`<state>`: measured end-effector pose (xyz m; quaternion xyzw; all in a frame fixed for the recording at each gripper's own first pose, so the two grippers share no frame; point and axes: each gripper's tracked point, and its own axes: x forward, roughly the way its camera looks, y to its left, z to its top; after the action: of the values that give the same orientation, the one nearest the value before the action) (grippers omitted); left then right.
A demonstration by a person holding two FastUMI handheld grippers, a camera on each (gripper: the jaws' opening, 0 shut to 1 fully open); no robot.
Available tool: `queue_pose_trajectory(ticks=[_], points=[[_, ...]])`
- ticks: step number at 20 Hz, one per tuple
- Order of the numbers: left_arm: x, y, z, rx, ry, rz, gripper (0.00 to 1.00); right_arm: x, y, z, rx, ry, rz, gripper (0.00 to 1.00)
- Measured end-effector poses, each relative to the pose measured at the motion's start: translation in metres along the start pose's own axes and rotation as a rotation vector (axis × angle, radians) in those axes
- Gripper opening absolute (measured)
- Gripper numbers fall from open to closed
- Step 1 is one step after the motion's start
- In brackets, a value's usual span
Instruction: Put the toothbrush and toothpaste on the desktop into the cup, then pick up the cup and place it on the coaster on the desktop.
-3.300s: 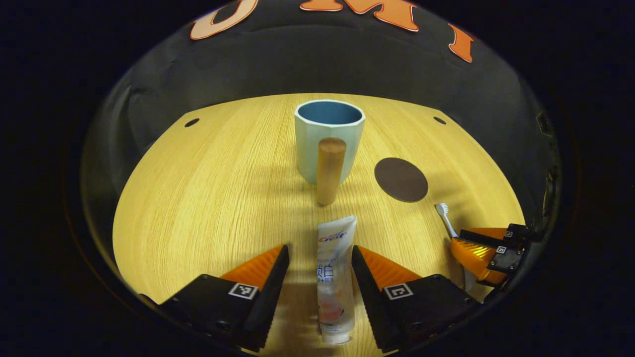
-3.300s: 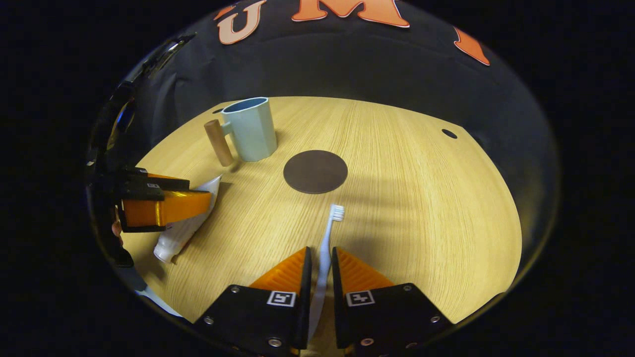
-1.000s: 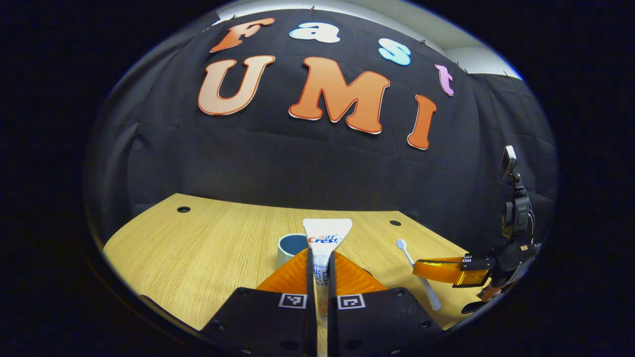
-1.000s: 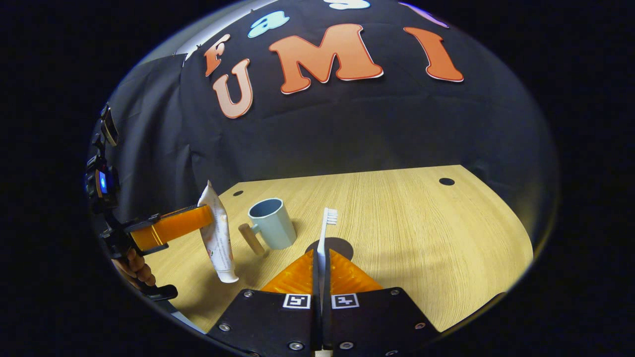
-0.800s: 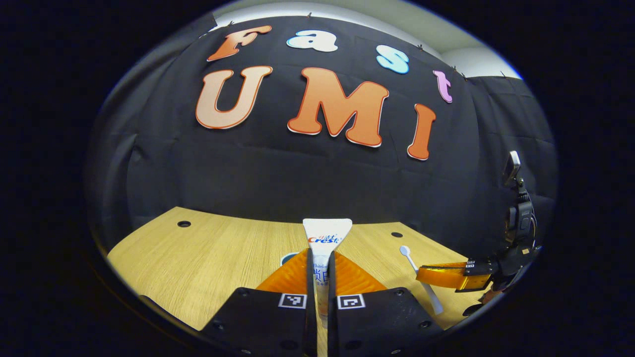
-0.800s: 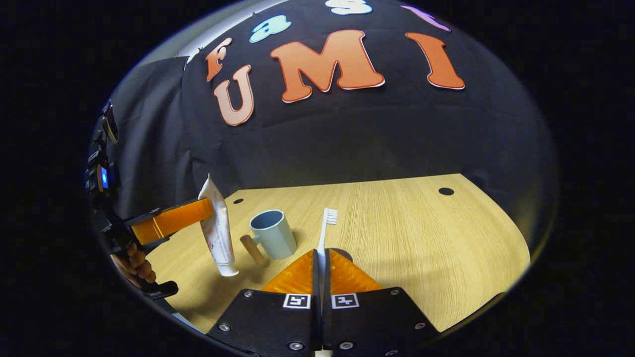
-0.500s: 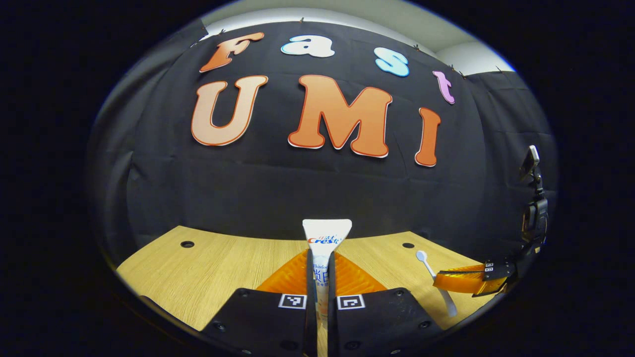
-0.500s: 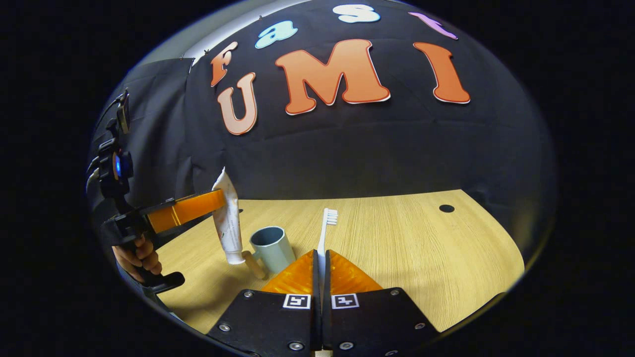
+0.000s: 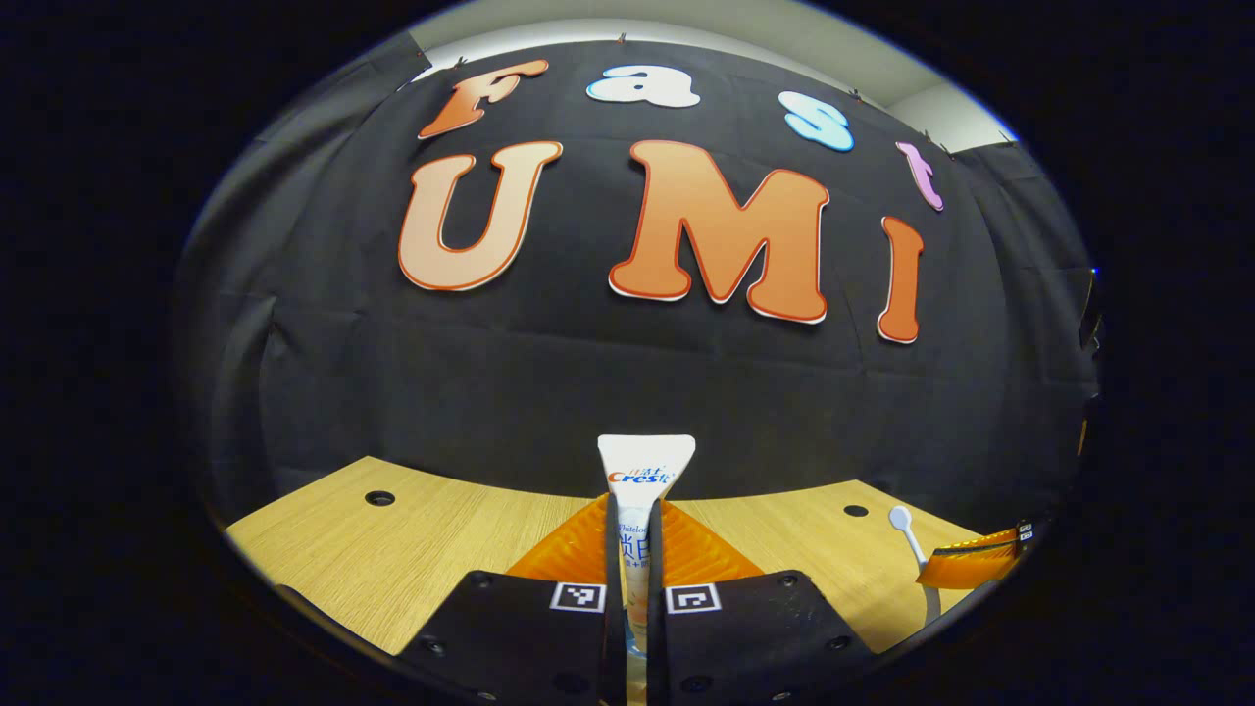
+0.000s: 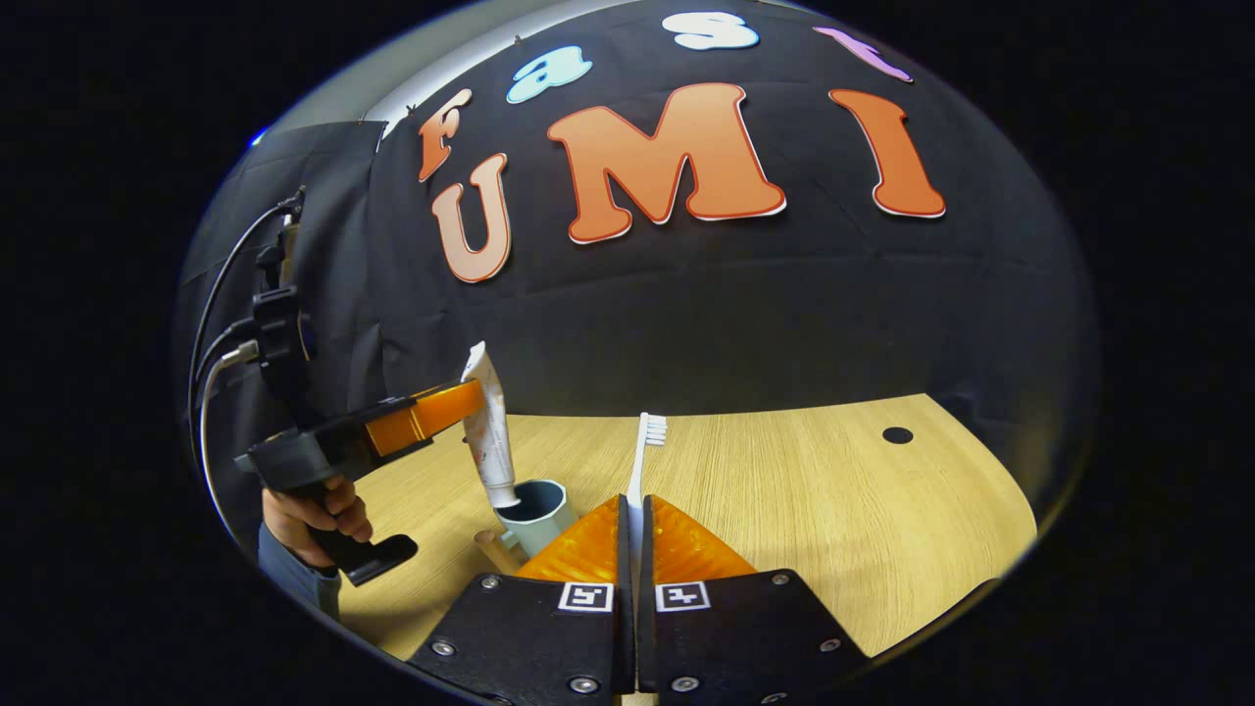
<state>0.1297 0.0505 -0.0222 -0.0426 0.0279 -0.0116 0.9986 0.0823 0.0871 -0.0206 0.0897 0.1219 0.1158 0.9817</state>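
Toothpaste [image 10: 488, 424], clamped upright in left gripper [image 10: 461, 402], hangs seemingly just over cup [image 10: 534, 510]; right gripper [image 10: 632, 549] pinches toothbrush [image 10: 642, 461].

Light wood desktop [image 10: 804, 510], round holes; cup [image 10: 534, 515] standing on it.

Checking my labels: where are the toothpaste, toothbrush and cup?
toothpaste [image 10: 487, 431]: right gripper view, tube body.
toothbrush [image 10: 652, 428]: right gripper view, bristle head.
cup [image 10: 545, 517]: right gripper view, side wall.

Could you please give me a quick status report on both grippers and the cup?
Left gripper shut on toothpaste, cap end at the cup mouth. Right gripper shut on toothbrush, bristles up. Cup on desktop. Path unobstructed.
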Motion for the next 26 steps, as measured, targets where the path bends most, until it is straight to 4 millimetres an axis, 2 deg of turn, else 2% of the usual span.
queue_pose_trajectory(ticks=[1,2,3,4,5,8,11,15,19,20,21,22,23,24,25,26], points=[[0.004,0.003,-0.009,-0.010,0.017,0.008,0.08,0.003,0.002,0.001,0.007,0.000,0.003,0.02],[0.008,0.004,-0.016,-0.027,0.030,0.011,0.08,0.005,0.004,0.002,0.013,-0.001,0.008,0.07],[0.010,0.005,-0.024,-0.040,0.043,0.015,0.07,0.008,0.008,0.002,0.013,-0.003,0.015,0.02],[0.012,0.008,-0.029,-0.051,0.051,0.021,0.08,0.010,0.012,0.004,0.007,-0.008,0.018,0.07],[0.015,0.009,-0.036,-0.057,0.061,0.025,0.08,0.012,0.014,0.007,0.000,-0.015,0.020,0.02],[0.017,0.012,-0.056,-0.060,0.107,0.026,0.08,0.013,0.022,0.014,-0.016,-0.036,0.042,0.02],[0.016,0.013,-0.066,-0.061,0.119,0.022,0.08,0.021,0.038,0.028,-0.039,-0.064,0.062,0.02],[0.011,0.005,-0.076,-0.044,0.146,-0.008,0.08,0.028,0.058,0.042,-0.045,-0.098,0.099,0.02],[0.000,-0.001,-0.083,-0.031,0.178,-0.045,0.18,0.038,0.073,0.044,-0.031,-0.103,0.123,0.02],[-0.004,-0.001,-0.083,-0.029,0.171,-0.050,0.24,0.039,0.075,0.048,-0.031,-0.112,0.125,0.02],[-0.007,0.000,-0.077,-0.023,0.148,-0.050,0.26,0.040,0.076,0.051,-0.035,-0.121,0.128,0.02],[-0.012,0.003,-0.069,-0.011,0.127,-0.042,0.33,0.042,0.077,0.055,-0.036,-0.134,0.128,0.02],[-0.015,0.006,-0.062,-0.004,0.110,-0.039,0.35,0.044,0.078,0.060,-0.032,-0.145,0.130,0.02],[-0.019,0.007,-0.056,0.000,0.100,-0.039,0.43,0.045,0.080,0.063,-0.025,-0.153,0.135,0.02],[-0.023,0.008,-0.053,0.002,0.091,-0.044,0.46,0.046,0.083,0.066,-0.019,-0.161,0.141,0.02],[-0.029,0.010,-0.051,0.002,0.082,-0.042,0.58,0.047,0.085,0.070,-0.016,-0.170,0.147,0.02]])
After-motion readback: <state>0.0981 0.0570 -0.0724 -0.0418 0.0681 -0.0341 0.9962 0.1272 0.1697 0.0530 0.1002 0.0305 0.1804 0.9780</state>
